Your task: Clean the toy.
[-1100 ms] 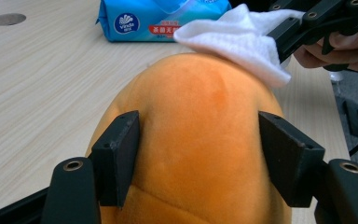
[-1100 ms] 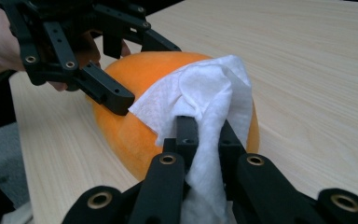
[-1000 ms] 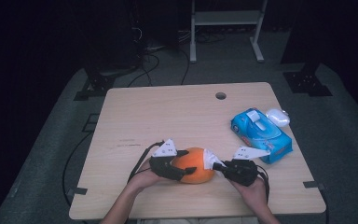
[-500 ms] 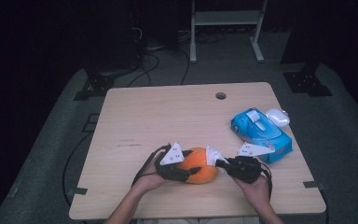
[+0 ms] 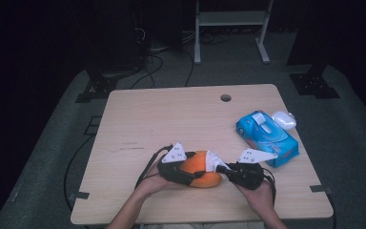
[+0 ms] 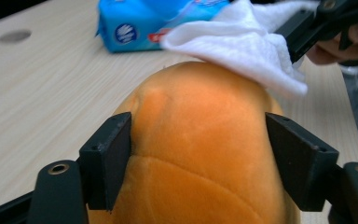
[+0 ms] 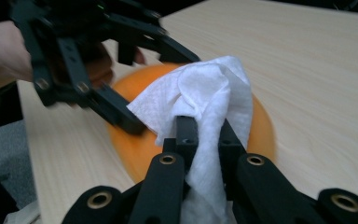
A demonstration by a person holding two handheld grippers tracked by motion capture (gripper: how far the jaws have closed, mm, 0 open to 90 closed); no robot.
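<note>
An orange soft ball-shaped thing [image 5: 198,169] lies near the table's front edge. My left gripper [image 5: 194,173] comes from the left with its jaws on both sides of it. In the left gripper view both pads [image 6: 109,158] touch the orange thing [image 6: 200,140]; the jaws have just been opening, with it still between them. My right gripper [image 5: 220,169] comes from the right, shut on a white wipe [image 5: 213,161]. In the right gripper view the wipe [image 7: 205,93] bunches out of the jaws [image 7: 205,135] and rests on top of the orange thing [image 7: 135,140].
A blue pack of wet wipes [image 5: 266,137] lies at the right of the wooden table [image 5: 171,119], with a small white object [image 5: 284,119] behind it. A cable hole [image 5: 225,98] sits near the far edge. Cables and a white rack's legs are on the floor beyond.
Both hands stay almost in place. The left gripper's grey plate tipped a little and came back, and the wipe shifted slightly over the orange thing.
</note>
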